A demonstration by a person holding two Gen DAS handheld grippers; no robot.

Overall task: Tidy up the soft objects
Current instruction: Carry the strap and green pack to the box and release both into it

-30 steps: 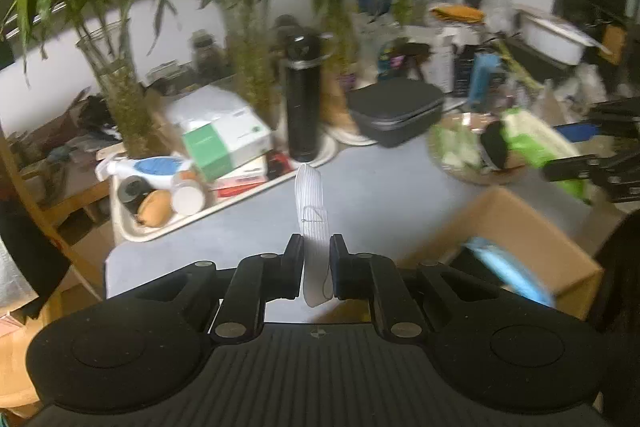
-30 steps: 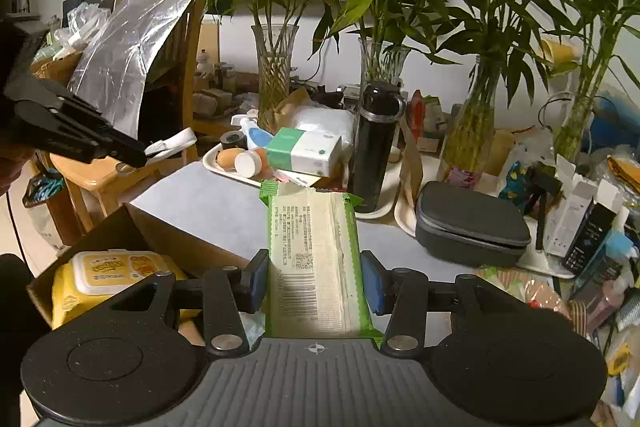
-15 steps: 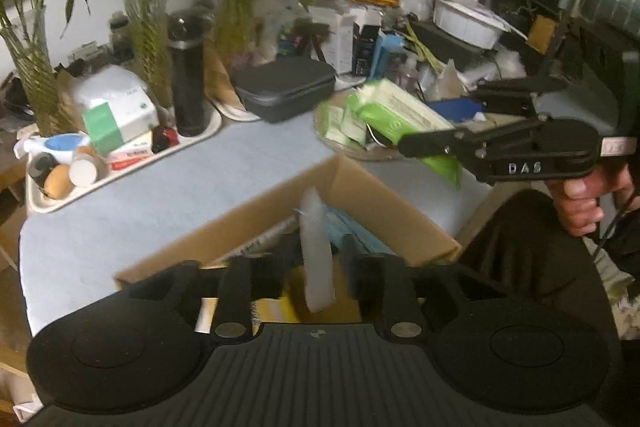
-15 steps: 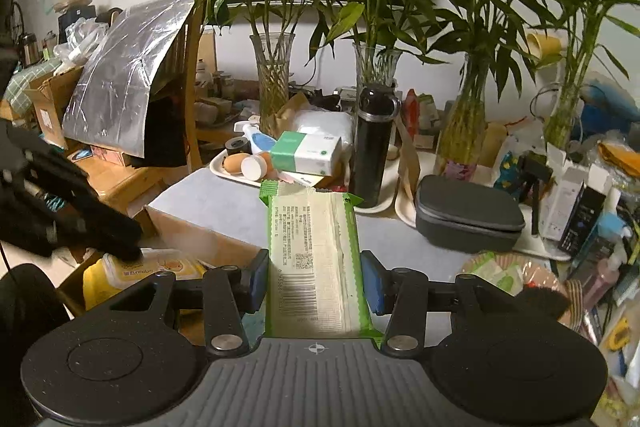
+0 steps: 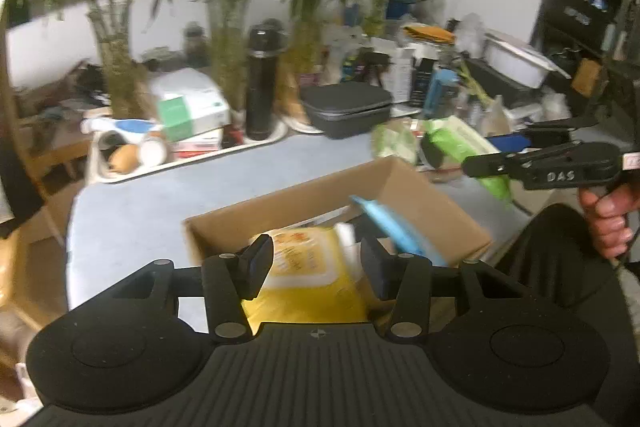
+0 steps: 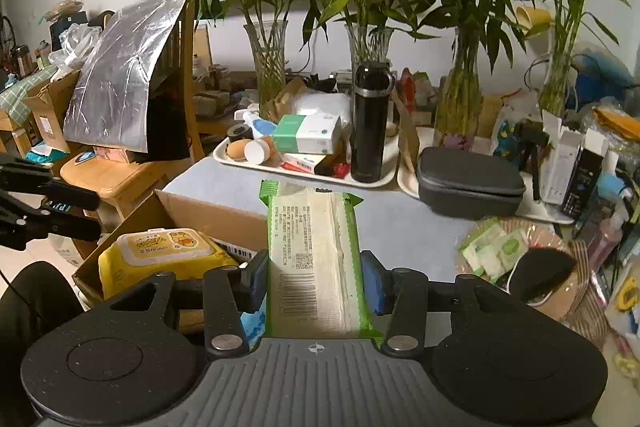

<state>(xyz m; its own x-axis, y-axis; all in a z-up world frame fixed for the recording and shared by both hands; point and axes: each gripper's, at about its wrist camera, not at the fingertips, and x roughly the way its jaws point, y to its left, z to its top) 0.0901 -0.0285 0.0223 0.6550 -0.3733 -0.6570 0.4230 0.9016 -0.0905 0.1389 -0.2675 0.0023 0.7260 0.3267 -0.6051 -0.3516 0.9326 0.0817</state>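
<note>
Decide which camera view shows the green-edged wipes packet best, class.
The right wrist view: the green-edged wipes packet fills the centre, sharp, clamped in the right tool, barcode readable. The left wrist view shows it small, blurred, partly hidden behind that tool.

Green-edged wipes pack (image 6: 316, 259) with a black barcode, yellow wipes pack (image 6: 160, 255) in the brown cardboard box (image 5: 320, 195), pale blue-grey counter (image 6: 400, 223), black flask (image 6: 370, 123).
</note>
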